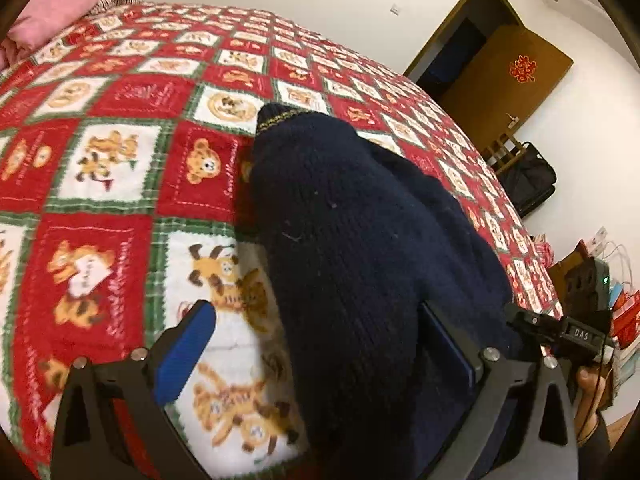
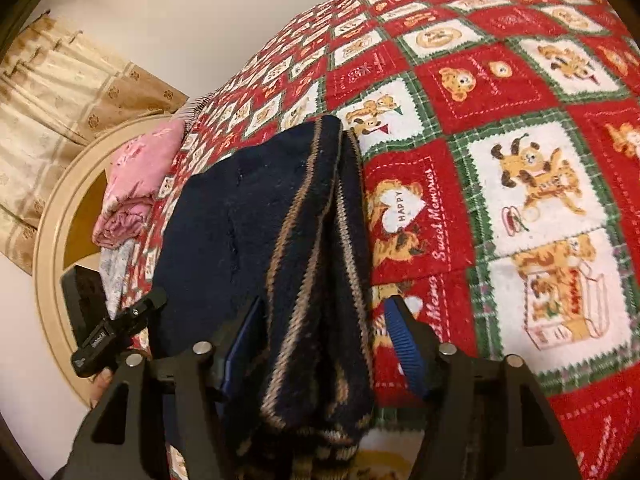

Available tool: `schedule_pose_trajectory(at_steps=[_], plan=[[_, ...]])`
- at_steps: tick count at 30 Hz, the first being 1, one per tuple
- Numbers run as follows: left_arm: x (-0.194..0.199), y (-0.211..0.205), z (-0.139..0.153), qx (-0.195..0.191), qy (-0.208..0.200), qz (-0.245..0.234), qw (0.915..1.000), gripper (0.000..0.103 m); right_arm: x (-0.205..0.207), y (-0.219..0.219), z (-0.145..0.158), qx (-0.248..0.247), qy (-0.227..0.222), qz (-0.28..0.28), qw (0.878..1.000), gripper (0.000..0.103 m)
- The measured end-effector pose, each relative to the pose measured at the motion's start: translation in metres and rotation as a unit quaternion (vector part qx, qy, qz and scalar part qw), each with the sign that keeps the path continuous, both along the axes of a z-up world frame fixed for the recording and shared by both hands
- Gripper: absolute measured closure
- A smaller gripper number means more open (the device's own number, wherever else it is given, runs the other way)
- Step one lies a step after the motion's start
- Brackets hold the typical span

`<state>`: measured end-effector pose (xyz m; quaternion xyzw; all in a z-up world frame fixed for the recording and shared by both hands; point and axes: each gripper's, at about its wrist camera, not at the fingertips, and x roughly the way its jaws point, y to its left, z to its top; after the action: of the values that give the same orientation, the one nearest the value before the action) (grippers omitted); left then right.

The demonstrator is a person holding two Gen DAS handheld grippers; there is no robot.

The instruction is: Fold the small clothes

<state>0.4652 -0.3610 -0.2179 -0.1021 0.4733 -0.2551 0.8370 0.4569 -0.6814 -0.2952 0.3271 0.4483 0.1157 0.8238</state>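
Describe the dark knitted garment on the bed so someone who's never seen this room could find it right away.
Look at the bed's red, white and green teddy-bear blanket. On it lies a navy knitted sweater, between the fingers of both hand-held grippers. Its dark wool with thin tan stripes sets it apart from the folded pink cloth near the headboard.

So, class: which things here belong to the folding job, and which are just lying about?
Job: navy knitted garment, left gripper, right gripper.
Lying about: pink cloth, black bag, patterned bedspread underneath.
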Motion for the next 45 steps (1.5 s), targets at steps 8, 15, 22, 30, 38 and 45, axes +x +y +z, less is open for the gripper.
schedule_pose_trajectory(at_steps=[8, 15, 22, 30, 38, 45], plan=[[0.008, -0.009, -0.012, -0.031, 0.018, -0.044, 0.9984, 0.0, 0.019, 0.002, -0.014, 0.057, -0.01, 0.018, 0.998, 0.038], [0.015, -0.024, -0.018, -0.03, 0.027, -0.09, 0.9951, 0.001, 0.029, 0.01, -0.016, 0.058, -0.011, 0.021, 0.998, 0.051], [0.012, -0.025, -0.015, -0.046, 0.022, -0.099, 0.9938, 0.028, 0.034, 0.025, -0.018, 0.059, -0.011, 0.019, 0.998, 0.064], [-0.016, -0.038, 0.009, 0.032, -0.056, -0.093, 0.9936, 0.052, 0.013, 0.032, 0.005, 0.041, -0.049, 0.007, 0.998, 0.07], [-0.031, -0.032, 0.022, 0.057, -0.078, -0.084, 0.9918, 0.054, 0.001, 0.042, 0.017, 0.024, -0.062, 0.013, 0.998, 0.07], [-0.047, -0.02, 0.035, 0.055, -0.082, -0.077, 0.9921, 0.055, -0.013, 0.057, 0.036, 0.014, -0.08, 0.019, 0.997, 0.07]])
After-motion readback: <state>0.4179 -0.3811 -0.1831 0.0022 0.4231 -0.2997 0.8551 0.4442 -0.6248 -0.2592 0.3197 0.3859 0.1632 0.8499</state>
